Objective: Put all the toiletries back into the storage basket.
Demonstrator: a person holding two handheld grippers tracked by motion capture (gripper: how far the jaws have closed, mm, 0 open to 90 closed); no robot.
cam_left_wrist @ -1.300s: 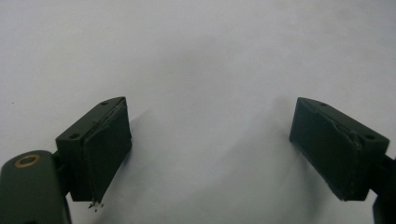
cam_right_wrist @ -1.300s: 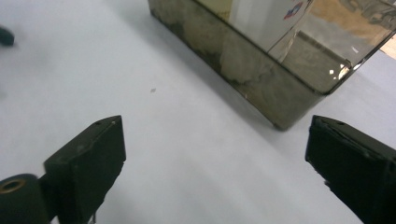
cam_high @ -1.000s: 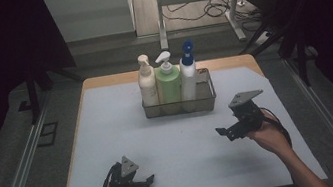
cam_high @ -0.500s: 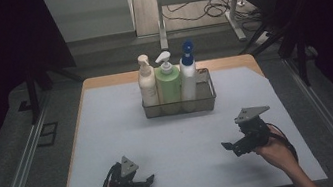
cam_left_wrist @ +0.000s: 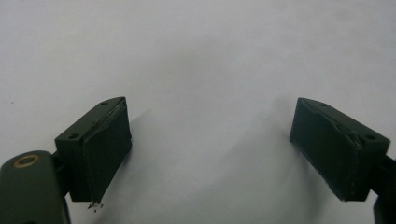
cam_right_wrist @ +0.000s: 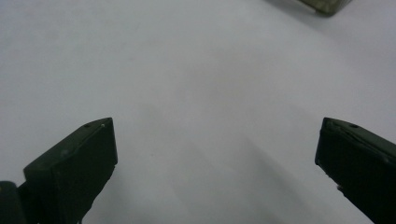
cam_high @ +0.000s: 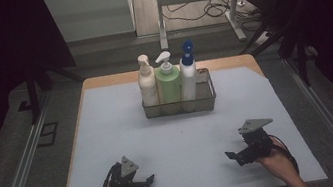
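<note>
Right gripper (cam_high: pixel 232 156) just dropped back to the near right of the surface (cam_high: pixel 110 133), jaws spread, nothing held. Left gripper (cam_high: pixel 147 182) sits near left, also apart. All three bottles (cam_high: pixel 168 80) stand in the wire basket (cam_high: pixel 180 106) far-center, so this looks finished.

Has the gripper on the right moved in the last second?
Yes. The right gripper has pulled back from the wire basket toward the table's near edge.
</note>
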